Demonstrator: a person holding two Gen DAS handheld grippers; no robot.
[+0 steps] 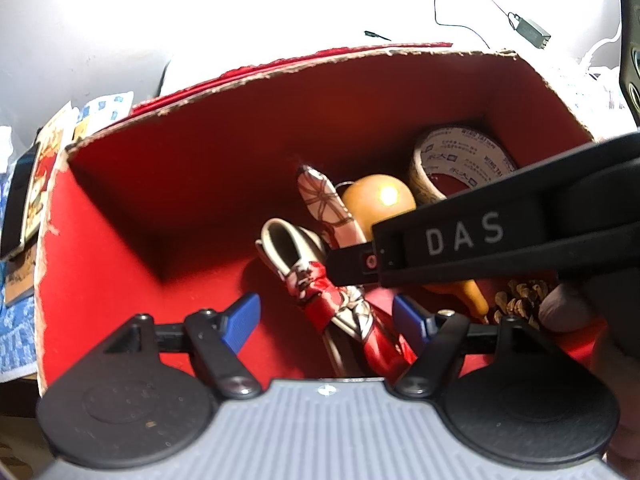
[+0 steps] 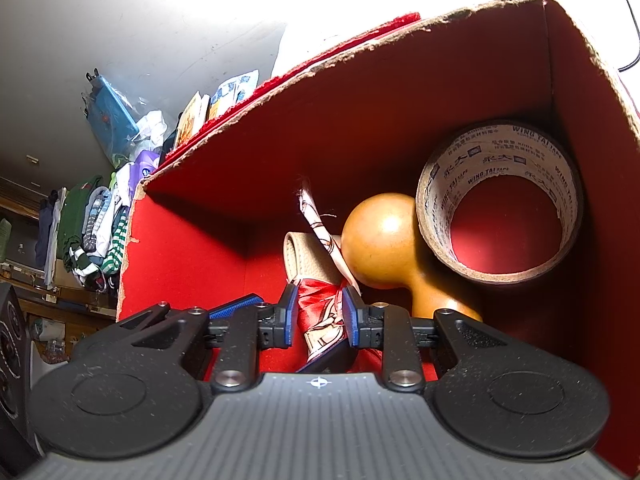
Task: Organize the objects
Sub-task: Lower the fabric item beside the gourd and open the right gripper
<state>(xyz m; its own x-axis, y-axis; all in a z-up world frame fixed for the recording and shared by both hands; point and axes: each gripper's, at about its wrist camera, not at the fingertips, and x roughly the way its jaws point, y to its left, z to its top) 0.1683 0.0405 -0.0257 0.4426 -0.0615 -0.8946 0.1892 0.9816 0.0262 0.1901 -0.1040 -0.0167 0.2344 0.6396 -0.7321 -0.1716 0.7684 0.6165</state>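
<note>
Right tool point(image 2: 318, 314) is clamped on the red-and-white patterned strap point(image 2: 320, 320), low inside the red box point(image 2: 240, 184) near its front wall, beside the gourd point(image 2: 380, 240). Left tool point(image 1: 326, 314) hangs released above. I'd let go gently, then lift straight out, clear of the tape roll point(image 2: 500, 200) in the far right corner.

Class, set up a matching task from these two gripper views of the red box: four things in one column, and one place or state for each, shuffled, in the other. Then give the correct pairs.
Things
1. tape roll
2. wooden gourd
3. left gripper
4. right gripper

Place or state
A. open, holding nothing
B. leaning in the far right corner of the red box
C. closed around the red and white patterned strap
D. lying beside the tape roll, round end toward the back wall

Pairs: 1-B, 2-D, 3-A, 4-C
</note>
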